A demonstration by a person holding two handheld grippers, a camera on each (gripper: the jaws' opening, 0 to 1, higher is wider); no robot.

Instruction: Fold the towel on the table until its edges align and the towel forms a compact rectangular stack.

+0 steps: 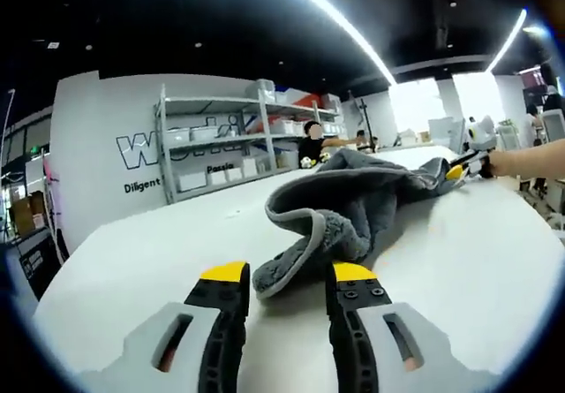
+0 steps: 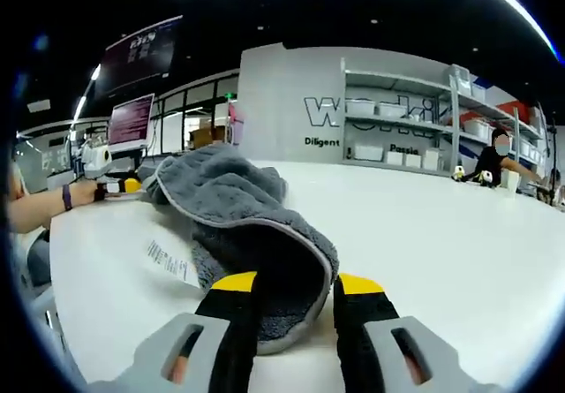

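Grey towel is seen bunched and rumpled on the white tabletop, not yet flat, edges not aligned. In the left gripper view a piped corner loop sits at 12 o'clock just ahead of the left tongs; jaws are spread, nothing pinched. In the right gripper view a rounded towel fold lies between the jaws of the right tongs, also spread; contact with the cloth cannot be told.

Risks, as judged:
- More than one layer may be taken at the rounded fold, so the towel would be dragged as a lump instead of opened.
- The thin piped hem may be missed if the left jaws are closed short of it.
- Corners are not matched; a skewed stack would result if the two ends are pulled unevenly.

View differences: a white care label at 9 o'clock of the right tongs is shown in the right gripper view. The other gripper at the towel's far end, at 2 o'clock, with a forearm, is shown in the left gripper view.
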